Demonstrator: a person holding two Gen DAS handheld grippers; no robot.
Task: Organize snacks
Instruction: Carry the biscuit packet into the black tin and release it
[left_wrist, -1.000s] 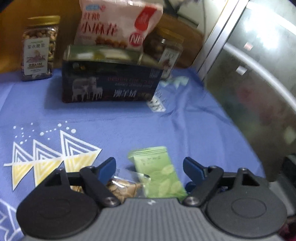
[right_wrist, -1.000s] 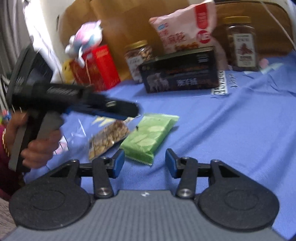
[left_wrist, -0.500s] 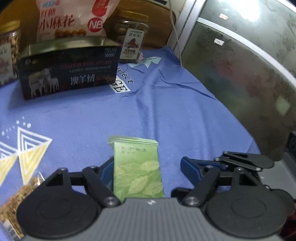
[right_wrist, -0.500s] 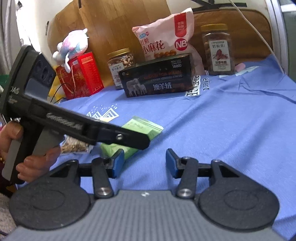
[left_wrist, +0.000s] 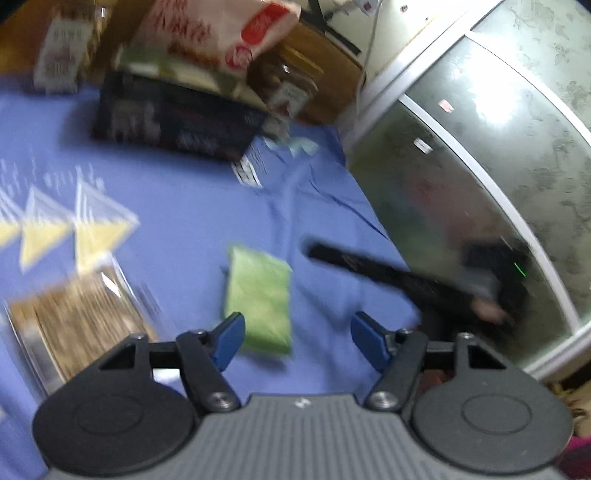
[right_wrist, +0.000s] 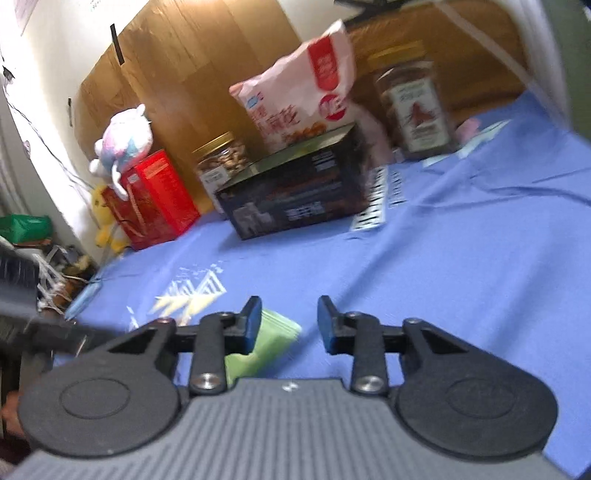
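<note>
A flat green snack packet (left_wrist: 258, 299) lies on the blue cloth (left_wrist: 207, 206). My left gripper (left_wrist: 299, 341) hovers just short of it with its jaws closing; the packet's near end sits by the left finger, and no pad presses on it. A clear bag of brown snacks (left_wrist: 81, 321) lies further left. In the right wrist view the green packet (right_wrist: 269, 343) shows behind the left finger of my right gripper (right_wrist: 290, 325). Those jaws are closing too, with only the packet's corner between them. The right gripper (left_wrist: 369, 269) appears in the left view as a blurred black bar to the packet's right.
A dark box (right_wrist: 295, 192) stands at the back with a pink snack bag (right_wrist: 303, 96) behind it. Nut jars (right_wrist: 417, 103) (right_wrist: 218, 162) flank it. A red box (right_wrist: 155, 199) and plush toys (right_wrist: 122, 140) sit far left. A glass door (left_wrist: 480, 177) borders the right.
Both views have swung and blurred. The left view rolled, and the clear bag came back into view at its left. The right gripper's jaws have narrowed and now sit right over the packet's edge.
</note>
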